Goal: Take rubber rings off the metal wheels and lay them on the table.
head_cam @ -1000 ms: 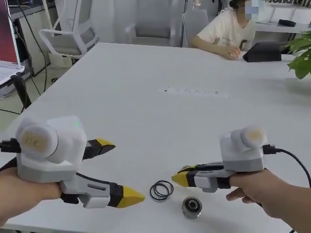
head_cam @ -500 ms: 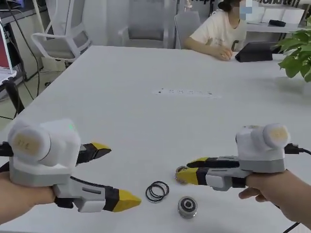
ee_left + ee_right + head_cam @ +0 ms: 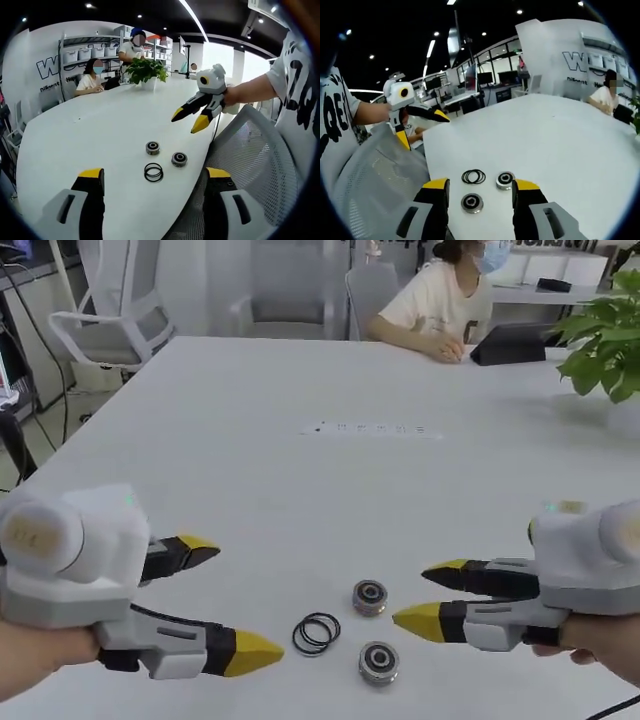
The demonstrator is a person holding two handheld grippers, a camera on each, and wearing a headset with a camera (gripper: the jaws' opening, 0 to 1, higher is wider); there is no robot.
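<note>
Near the tabletop (image 3: 300, 490) edge, between the left gripper (image 3: 248, 599) and right gripper (image 3: 410, 596), both held open and empty, black rubber rings (image 3: 316, 633) are seen lying beside two metal wheels (image 3: 370, 597) and are judged light, stretchy, best pinched at the rim.

I found the head view set high over the near edge of the table (image 3: 330, 490), facing forward and down along its length. The left gripper view sat low at that near edge and looked along its own jaws across the table's corner to the right gripper (image 3: 184, 125). The right gripper view also sat low, nearer the work, and faced back toward the left gripper (image 3: 426, 133), so these two views looked roughly at each other. I noted that all three views shared the rubber rings (image 3: 316, 633), the far wheel (image 3: 370, 597), the near wheel (image 3: 379, 661) and the seated person (image 3: 440, 305) at the far end.
</note>
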